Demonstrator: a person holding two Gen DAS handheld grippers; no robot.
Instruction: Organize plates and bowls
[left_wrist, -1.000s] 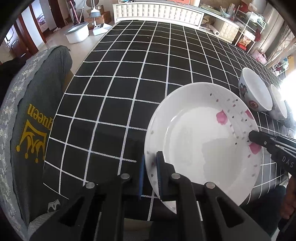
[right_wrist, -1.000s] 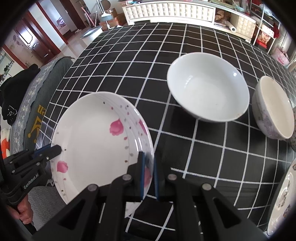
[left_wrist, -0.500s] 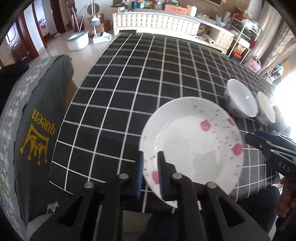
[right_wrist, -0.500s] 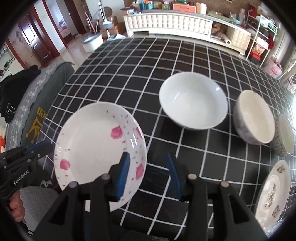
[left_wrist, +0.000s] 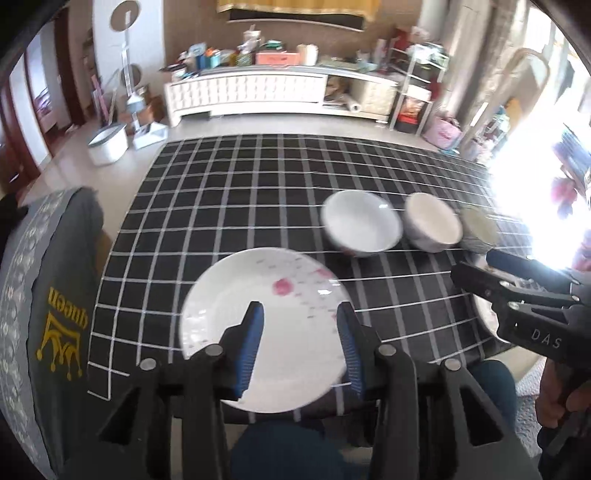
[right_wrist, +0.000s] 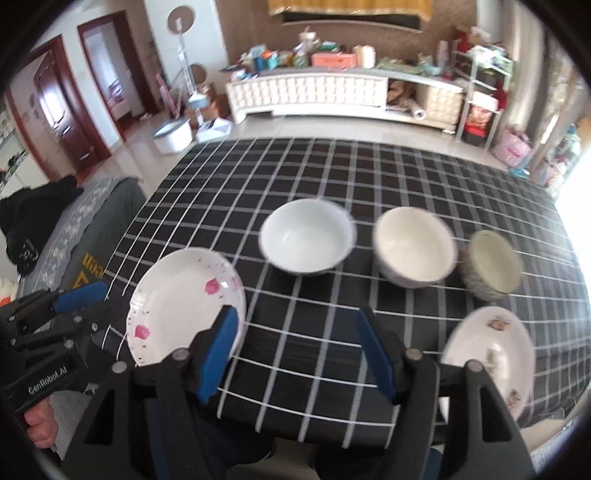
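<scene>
Black cloth with a white grid covers the table (right_wrist: 332, 177), which stands in a cluttered living room before a long white cabinet (right_wrist: 306, 92). At far left, a grey cushion (left_wrist: 40, 314) printed with a yellow crown lies against the table's left edge. Left gripper (left_wrist: 299, 314): blue-padded jaws opening, with nothing pressed between them; the pink-flowered plate (right_wrist: 177, 302) lies flat on the cloth near the near-left corner, below the gripper and apart from its pads. Right gripper (right_wrist: 295, 321): jaws opening and already wide, over bare cloth just right of that plate, holding nothing. Farther back, a row of three vessels runs left to right: a white bowl (right_wrist: 306, 240), a cream bowl (right_wrist: 413, 247) just beside it, and a small dark-sided bowl (right_wrist: 491, 266). At near right, a second plate (right_wrist: 491, 350) with small printed motifs lies close to the table's near edge.
</scene>
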